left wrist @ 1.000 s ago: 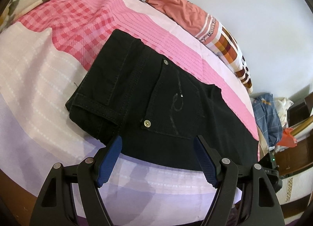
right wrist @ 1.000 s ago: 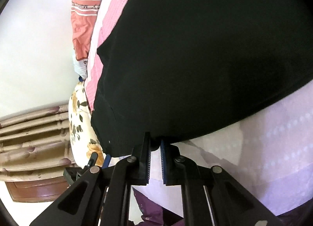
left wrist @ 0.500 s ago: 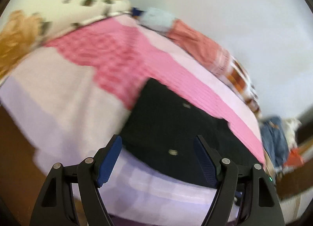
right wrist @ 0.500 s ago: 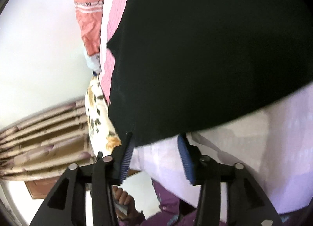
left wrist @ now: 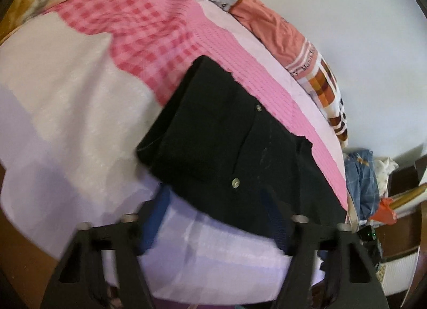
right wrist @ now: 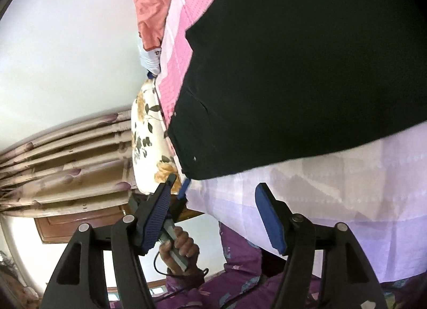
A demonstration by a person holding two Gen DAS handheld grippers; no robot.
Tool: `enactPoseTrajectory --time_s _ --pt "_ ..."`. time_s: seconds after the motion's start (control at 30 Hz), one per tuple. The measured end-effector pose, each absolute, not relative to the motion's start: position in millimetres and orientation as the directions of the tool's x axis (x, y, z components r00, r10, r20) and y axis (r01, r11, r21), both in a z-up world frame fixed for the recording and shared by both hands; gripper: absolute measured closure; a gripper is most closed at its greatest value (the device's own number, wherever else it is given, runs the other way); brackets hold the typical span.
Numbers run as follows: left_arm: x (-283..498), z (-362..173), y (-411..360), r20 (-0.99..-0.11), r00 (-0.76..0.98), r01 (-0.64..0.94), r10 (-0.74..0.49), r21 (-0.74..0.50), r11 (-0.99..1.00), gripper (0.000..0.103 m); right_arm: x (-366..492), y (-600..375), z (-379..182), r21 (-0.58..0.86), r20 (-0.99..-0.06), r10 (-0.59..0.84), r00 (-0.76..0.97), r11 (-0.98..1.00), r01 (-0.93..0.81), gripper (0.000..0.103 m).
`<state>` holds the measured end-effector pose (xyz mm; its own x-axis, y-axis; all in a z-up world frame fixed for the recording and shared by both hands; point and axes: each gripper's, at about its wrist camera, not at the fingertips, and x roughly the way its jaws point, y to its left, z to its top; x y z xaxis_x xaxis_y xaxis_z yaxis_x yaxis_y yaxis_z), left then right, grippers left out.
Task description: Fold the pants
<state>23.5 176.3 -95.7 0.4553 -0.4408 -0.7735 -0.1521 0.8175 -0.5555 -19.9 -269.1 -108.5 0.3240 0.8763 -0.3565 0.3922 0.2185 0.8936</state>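
The black pants (left wrist: 226,148) lie folded into a thick rectangle on the pink and white bed sheet (left wrist: 66,122), two metal buttons facing up. My left gripper (left wrist: 214,202) hovers at their near edge with its blurred jaws closing. The hem lies between the tips and the pads do not press on it. In the right wrist view the pants (right wrist: 293,82) fill the upper right. My right gripper (right wrist: 213,188) sits just below their edge, jaws opening, with only sheet between the pads. A hand (right wrist: 181,245) holds the left gripper (right wrist: 184,188) at the pants' corner.
A floral pillow (right wrist: 146,135) lies at the head of the bed, in front of a curtain (right wrist: 66,162). Orange and checked clothing (left wrist: 272,23) is heaped along the far bed edge by the wall. Blue clothes (left wrist: 360,175) and furniture stand off the bed's right end.
My right gripper has let go of the pants' edge, opened wide and drawn back a little. The left gripper's jaws have narrowed and its view has swung back over the pants.
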Motion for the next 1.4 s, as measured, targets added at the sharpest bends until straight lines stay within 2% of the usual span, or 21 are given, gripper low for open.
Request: enactPoseTrajectory --time_s 0.03,0.07,0.1,0.27,0.43,0.5,0.6,0.67,0.73,0.8,0.9,0.97,1.1,1.3,1.33,1.4 --pt "26.5 -93.5 174.9 -0.785 0.462 -0.148 -0.413 -0.527 0.837 0.062 -20.5 -268.2 -109.3 0.893 -0.355 0.877 0.322 0.217 0.393 0.04" --pt "28.7 -89.8 175.1 -0.783 0.478 -0.136 -0.398 -0.513 0.848 0.083 -21.0 -268.5 -110.0 0.893 -0.356 0.877 0.323 0.217 0.394 0.04" --pt "32.1 -84.7 173.3 -0.781 0.49 -0.116 -0.387 -0.499 0.859 0.096 -20.9 -268.8 -109.8 0.893 -0.357 0.875 0.326 0.218 0.393 0.04" --pt "44.4 -75.5 167.7 -0.769 0.53 -0.063 -0.357 -0.456 0.888 0.096 -17.7 -265.8 -109.0 0.893 -0.362 0.874 0.323 0.225 0.391 0.04" --pt "49.8 -101.4 176.3 -0.806 0.499 -0.092 -0.319 -0.415 0.905 0.095 -18.1 -267.2 -110.7 0.895 -0.35 0.876 0.331 0.209 0.394 0.039" --pt "52.5 -112.1 180.4 -0.804 0.49 -0.103 -0.335 -0.435 0.894 0.095 -16.2 -265.4 -110.3 0.895 -0.35 0.879 0.323 0.212 0.392 0.039" --pt "54.4 -108.9 170.9 -0.817 0.497 -0.065 -0.293 -0.371 0.926 0.095 -9.1 -266.6 -103.5 0.906 -0.336 0.886 0.32 0.212 0.366 0.037" --pt "53.0 -109.7 172.0 -0.812 0.502 -0.067 -0.297 -0.379 0.923 0.095 3.5 -271.1 -92.6 0.917 -0.336 0.884 0.324 0.229 0.326 0.037" --pt "52.8 -111.6 174.6 -0.806 0.505 -0.07 -0.308 -0.394 0.917 0.095 24.7 -278.0 -75.0 0.918 -0.385 0.861 0.332 0.321 0.232 0.037" --pt "51.9 -112.1 175.4 -0.803 0.508 -0.075 -0.311 -0.401 0.913 0.095 54.1 -281.8 -51.9 0.871 -0.486 0.807 0.336 0.48 0.108 0.037" --pt "51.3 -110.9 173.3 -0.808 0.507 -0.071 -0.299 -0.385 0.92 0.095 94.3 -271.2 -28.9 0.707 -0.639 0.689 0.342 0.701 -0.092 0.037" --pt "51.6 -110.9 174.0 -0.808 0.506 -0.078 -0.301 -0.391 0.917 0.095 119.4 -260.3 -28.5 0.607 -0.703 0.632 0.328 0.772 -0.186 0.037" --pt "52.7 -111.6 175.1 -0.808 0.5 -0.101 -0.311 -0.411 0.906 0.095 155.3 -246.6 -31.2 0.482 -0.746 0.576 0.333 0.813 -0.326 0.037" --pt "55.0 -111.4 174.7 -0.82 0.494 -0.122 -0.291 -0.396 0.91 0.095 198.0 -227.0 -46.0 0.406 -0.778 0.566 0.272 0.785 -0.468 0.037" --pt "55.5 -111.3 174.3 -0.823 0.491 -0.125 -0.287 -0.392 0.912 0.095 204.8 -223.3 -50.7 0.396 -0.788 0.56 0.255 0.779 -0.486 0.038" --pt "56.3 -110.9 173.8 -0.828 0.485 -0.13 -0.281 -0.387 0.913 0.095 211.7 -216.6 -60.8 0.415 -0.791 0.575 0.208 0.755 -0.508 0.047"
